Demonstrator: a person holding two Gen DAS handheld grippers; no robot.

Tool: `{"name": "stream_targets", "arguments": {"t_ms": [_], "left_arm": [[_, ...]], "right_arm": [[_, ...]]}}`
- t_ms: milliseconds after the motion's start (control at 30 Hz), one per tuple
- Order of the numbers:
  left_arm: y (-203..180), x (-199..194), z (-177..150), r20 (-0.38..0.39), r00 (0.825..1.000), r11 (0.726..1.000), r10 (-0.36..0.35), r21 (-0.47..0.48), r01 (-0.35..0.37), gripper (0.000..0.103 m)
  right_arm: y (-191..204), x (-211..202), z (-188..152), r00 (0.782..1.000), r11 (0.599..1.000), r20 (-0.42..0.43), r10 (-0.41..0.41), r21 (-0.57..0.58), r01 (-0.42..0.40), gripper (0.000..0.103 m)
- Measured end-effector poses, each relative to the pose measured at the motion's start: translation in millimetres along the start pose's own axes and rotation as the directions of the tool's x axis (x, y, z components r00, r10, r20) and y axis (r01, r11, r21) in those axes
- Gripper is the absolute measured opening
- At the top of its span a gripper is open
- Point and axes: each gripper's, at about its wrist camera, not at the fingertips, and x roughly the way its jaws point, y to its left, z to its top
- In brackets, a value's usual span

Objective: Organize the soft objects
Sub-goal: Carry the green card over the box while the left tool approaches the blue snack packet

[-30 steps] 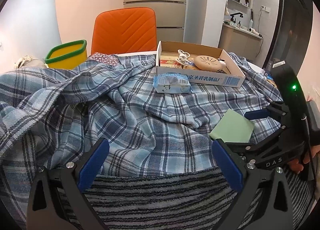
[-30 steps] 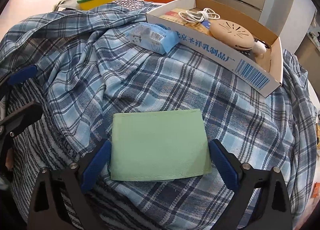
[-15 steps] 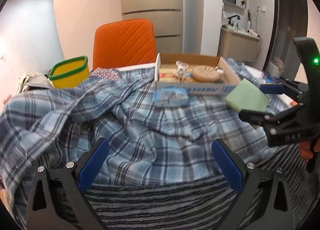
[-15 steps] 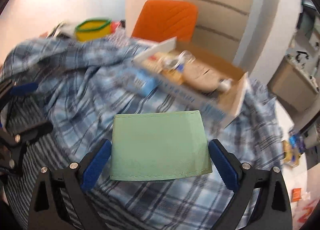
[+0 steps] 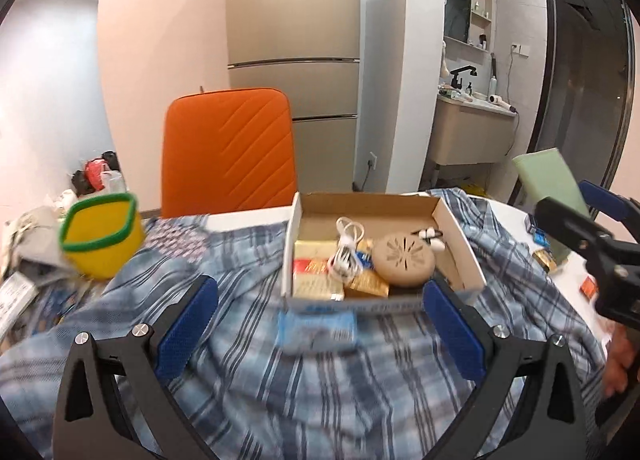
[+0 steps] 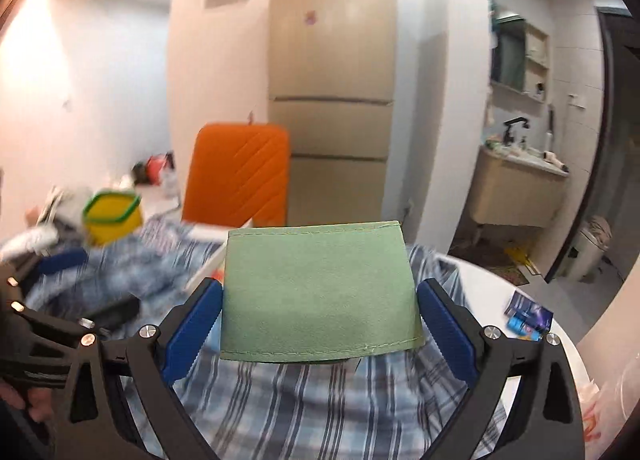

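Observation:
My right gripper (image 6: 320, 324) is shut on a folded green cloth (image 6: 320, 292) and holds it up in the air above the table. The cloth also shows in the left wrist view (image 5: 548, 180), raised at the far right. A blue plaid cloth (image 5: 320, 380) lies spread and rumpled over the table, and it also shows under the right gripper (image 6: 304, 404). My left gripper (image 5: 320, 320) is open and empty, hovering above the plaid cloth near a blurred blue tissue pack (image 5: 316, 328).
An open cardboard box (image 5: 456, 232) with a cable, packets and a round beige device sits on the plaid cloth. A yellow bin with green rim (image 5: 100, 236) stands at the left. An orange chair (image 5: 228, 152) is behind the table. Small items lie on the white table edge (image 6: 528, 316).
My right gripper has lifted the green cloth off the plaid cloth and raised it high. My left gripper has also risen and moved forward toward the box.

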Motion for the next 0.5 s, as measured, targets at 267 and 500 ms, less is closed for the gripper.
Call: {"name": "stream_targets", "arguments": {"t_ms": [267, 500], "left_arm": [[7, 63, -18, -0.105, 0.994, 1.000, -0.021, -0.010, 0.020, 0.098], [13, 94, -43, -0.221, 0.975, 0.999, -0.032, -0.034, 0.025, 0.098]], "right_arm": [[12, 24, 6, 0.997, 0.997, 0.028, -0.078, 0.030, 0.077, 0.099], [23, 51, -20, 0.995, 0.995, -0.008, -0.102, 0.007, 0.102, 0.099]]}}
